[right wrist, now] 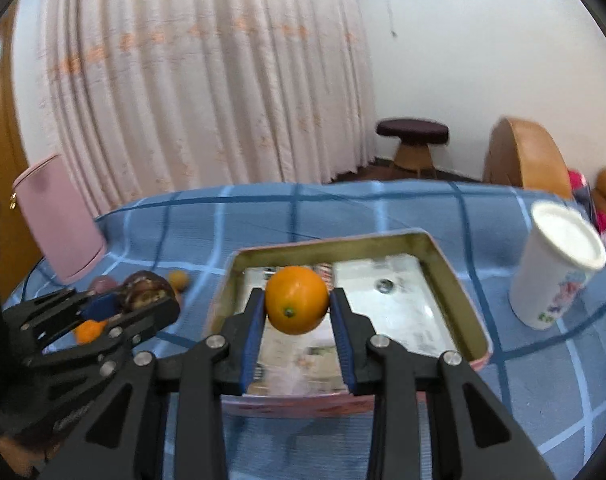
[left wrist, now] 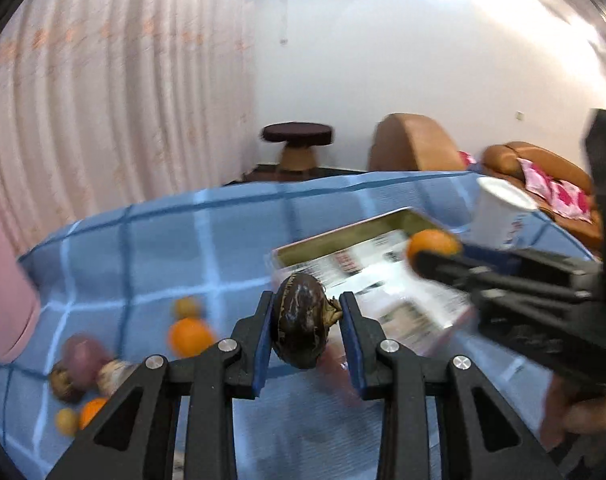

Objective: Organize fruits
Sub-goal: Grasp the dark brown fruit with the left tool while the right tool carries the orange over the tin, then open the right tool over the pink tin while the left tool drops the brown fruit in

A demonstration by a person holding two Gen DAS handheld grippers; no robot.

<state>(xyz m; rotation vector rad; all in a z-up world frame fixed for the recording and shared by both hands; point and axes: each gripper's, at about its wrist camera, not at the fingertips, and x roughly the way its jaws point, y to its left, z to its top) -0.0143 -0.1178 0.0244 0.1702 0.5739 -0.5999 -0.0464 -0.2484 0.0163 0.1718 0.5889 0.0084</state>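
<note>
My left gripper (left wrist: 306,322) is shut on a dark brown mangosteen (left wrist: 301,320) and holds it above the blue checked tablecloth (left wrist: 163,248), near the tin's left corner. My right gripper (right wrist: 297,312) is shut on an orange (right wrist: 297,299) and holds it over the metal tin (right wrist: 459,284), which is lined with printed paper. The right gripper with its orange (left wrist: 433,243) shows in the left wrist view; the left gripper with its mangosteen (right wrist: 145,289) shows in the right wrist view. Several loose fruits lie left of the tin: oranges (left wrist: 189,337), a purple fruit (left wrist: 83,358), small yellow ones (left wrist: 67,421).
A white paper cup (right wrist: 557,272) stands right of the tin. A pink cylindrical container (right wrist: 59,216) stands at the table's left edge. Behind the table are a curtain, a round stool (right wrist: 413,136) and an orange sofa (left wrist: 535,168).
</note>
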